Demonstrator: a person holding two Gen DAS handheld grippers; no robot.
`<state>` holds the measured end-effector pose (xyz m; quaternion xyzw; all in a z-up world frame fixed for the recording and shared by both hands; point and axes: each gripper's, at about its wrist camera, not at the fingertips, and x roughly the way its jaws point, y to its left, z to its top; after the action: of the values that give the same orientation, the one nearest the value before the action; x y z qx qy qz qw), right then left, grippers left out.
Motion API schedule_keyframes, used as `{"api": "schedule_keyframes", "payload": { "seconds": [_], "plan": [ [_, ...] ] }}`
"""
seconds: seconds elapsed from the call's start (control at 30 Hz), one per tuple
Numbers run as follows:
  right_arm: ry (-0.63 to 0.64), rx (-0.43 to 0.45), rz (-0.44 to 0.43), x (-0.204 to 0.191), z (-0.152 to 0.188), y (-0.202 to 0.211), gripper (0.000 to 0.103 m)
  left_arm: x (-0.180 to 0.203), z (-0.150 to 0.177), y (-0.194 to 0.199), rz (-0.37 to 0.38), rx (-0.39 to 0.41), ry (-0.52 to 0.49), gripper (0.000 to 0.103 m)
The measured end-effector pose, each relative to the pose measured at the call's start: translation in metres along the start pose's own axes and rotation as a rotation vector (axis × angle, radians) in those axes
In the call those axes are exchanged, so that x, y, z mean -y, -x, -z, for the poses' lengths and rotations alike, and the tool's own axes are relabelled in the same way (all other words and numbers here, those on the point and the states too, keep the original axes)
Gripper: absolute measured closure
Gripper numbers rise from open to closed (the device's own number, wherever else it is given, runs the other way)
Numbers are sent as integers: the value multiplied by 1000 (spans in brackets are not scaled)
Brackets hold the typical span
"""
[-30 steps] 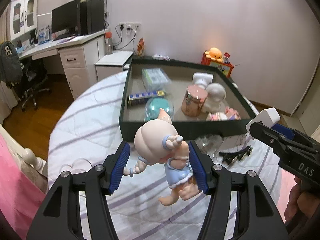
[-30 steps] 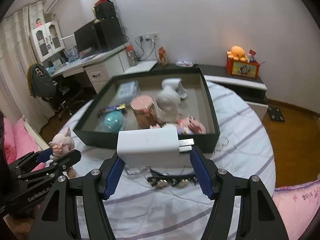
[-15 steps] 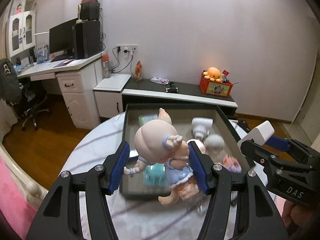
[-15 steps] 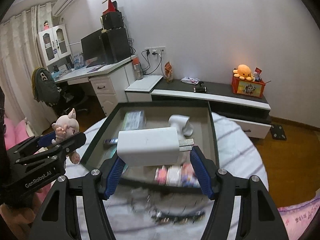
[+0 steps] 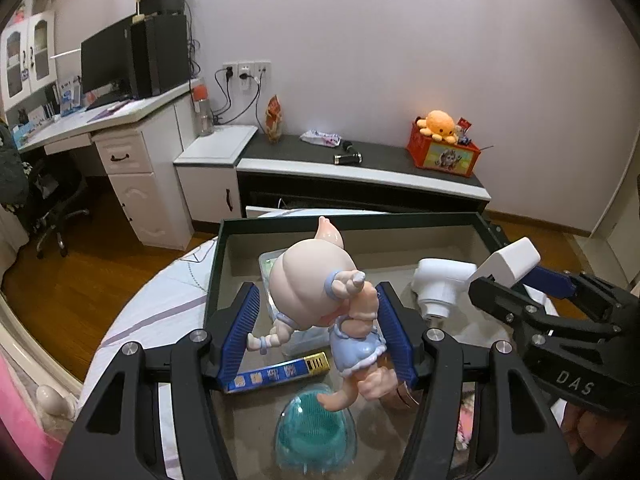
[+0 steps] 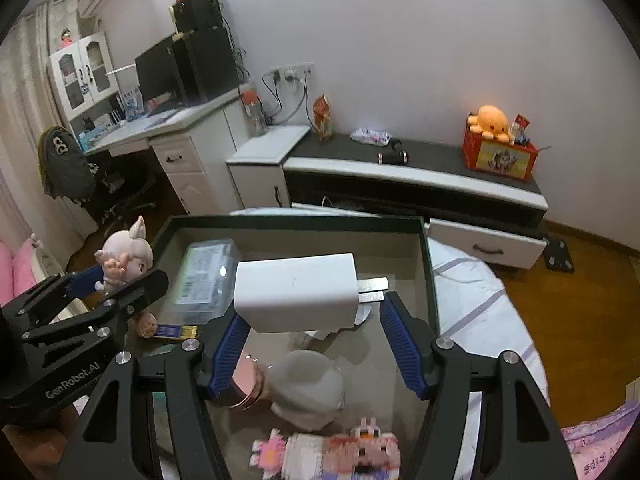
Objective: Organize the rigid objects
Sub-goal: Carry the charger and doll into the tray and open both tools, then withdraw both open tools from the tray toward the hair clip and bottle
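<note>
In the left wrist view, the left gripper point(image 5: 318, 322) pinched a pale, big-headed vinyl baby doll in a light-blue dress point(image 5: 324, 300) between its blue ribbed pads point(image 5: 394, 332), holding it in the air above the dark-green, tan-floored shallow tray point(image 5: 218, 256). The doll looked light, hard and smooth, so likely slippery on its round head; the pads bore on its body and arm, a narrower and probably surer hold. Its thin limbs seemed the fragile parts. Below it lay a blue-and-gold flat box point(image 5: 276, 372) and a teal domed plastic case point(image 5: 314, 438).

In the right wrist view, the right gripper point(image 6: 310, 344) carried a white boxy plastic wall charger with two metal prongs point(image 6: 296, 292), also above the tray point(image 6: 428, 264). Its left pad touched the body, but the right pad stood apart from it, so I could not tell how firmly it was clamped. The charger appeared stiff, light and glossy; its flat sides seemed the best places to press, away from the prongs.
</note>
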<state>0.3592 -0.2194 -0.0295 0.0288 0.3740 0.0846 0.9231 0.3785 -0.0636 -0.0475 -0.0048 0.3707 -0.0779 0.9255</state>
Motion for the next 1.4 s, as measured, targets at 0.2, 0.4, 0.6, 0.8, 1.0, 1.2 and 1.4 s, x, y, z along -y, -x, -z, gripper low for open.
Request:
{"api": "schedule_keyframes", "payload": {
  "seconds": [0.2,0.4,0.6,0.8,1.0,1.2,1.4],
  "plan": [
    [-3,-35,1,3,4,-17,36,3,2,-19,-10,-40,-15,42],
    [-1,-40,13,1,6,-17,22,9,1,-8,-31,-14,-34,36],
    [-24,-3,28,1,6,8,3,-1,2,28,-54,41,6,10],
    [-58,63,20,-1,17,51,0,-9,15,91,-55,141,33,0],
    [-68,122,16,-17,33,98,0,-8,35,145,-56,204,41,0],
    [-56,186,22,-36,53,147,0,-8,63,179,-55,213,61,0],
    [-46,215,24,-48,72,180,0,-10,92,202,-62,201,82,0]
  ]
}}
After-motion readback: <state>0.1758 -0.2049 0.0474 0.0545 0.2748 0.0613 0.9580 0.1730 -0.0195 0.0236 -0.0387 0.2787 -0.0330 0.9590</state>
